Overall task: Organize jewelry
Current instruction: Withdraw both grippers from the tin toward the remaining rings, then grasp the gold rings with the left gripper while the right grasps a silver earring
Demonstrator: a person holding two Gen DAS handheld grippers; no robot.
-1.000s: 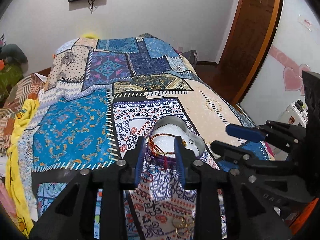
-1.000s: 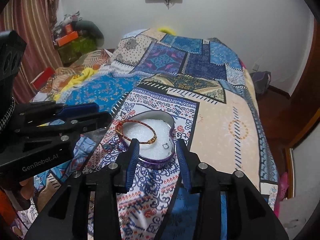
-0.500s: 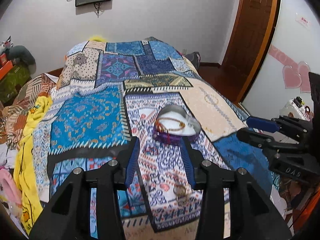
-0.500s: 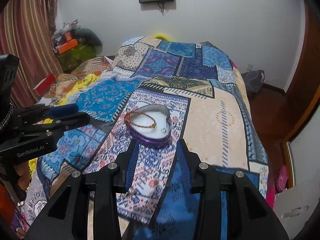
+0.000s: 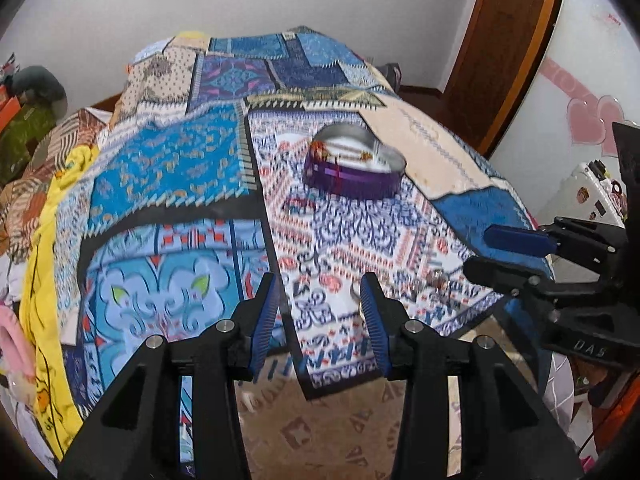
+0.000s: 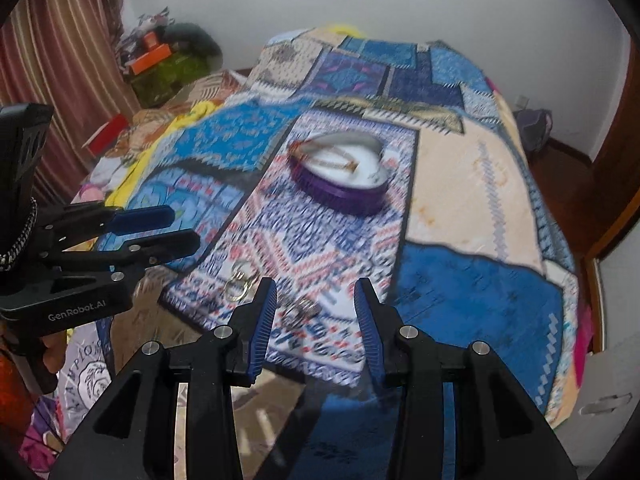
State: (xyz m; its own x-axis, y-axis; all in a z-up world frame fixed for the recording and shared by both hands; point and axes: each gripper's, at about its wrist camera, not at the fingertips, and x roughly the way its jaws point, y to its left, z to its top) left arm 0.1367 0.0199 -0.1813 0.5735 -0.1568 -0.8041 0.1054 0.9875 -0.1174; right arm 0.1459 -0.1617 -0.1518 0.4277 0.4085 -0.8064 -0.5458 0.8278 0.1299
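Observation:
A purple heart-shaped jewelry box [image 5: 354, 166] sits open on the patterned bedspread, with a red-gold bracelet [image 5: 320, 150] draped over its near rim; it also shows in the right wrist view [image 6: 340, 176]. Gold rings [image 6: 238, 286] and a silver piece [image 6: 298, 306] lie near the bed's front edge. My left gripper [image 5: 318, 312] is open and empty above the front edge, a small ring [image 5: 356, 294] beside its right finger. My right gripper [image 6: 314, 312] is open and empty, just over the silver piece.
The bedspread [image 5: 168, 168] covers the whole bed. A yellow cloth [image 5: 44, 240] hangs at the left side. A wooden door [image 5: 508, 40] stands at the right, a white case [image 5: 588, 192] below it. Cluttered boxes [image 6: 160, 60] sit beside striped curtains.
Both grippers have pulled back from the heart box to the bed's front edge. The bracelet, earlier between the left fingers, stays on the box rim. Both grippers have opened wider.

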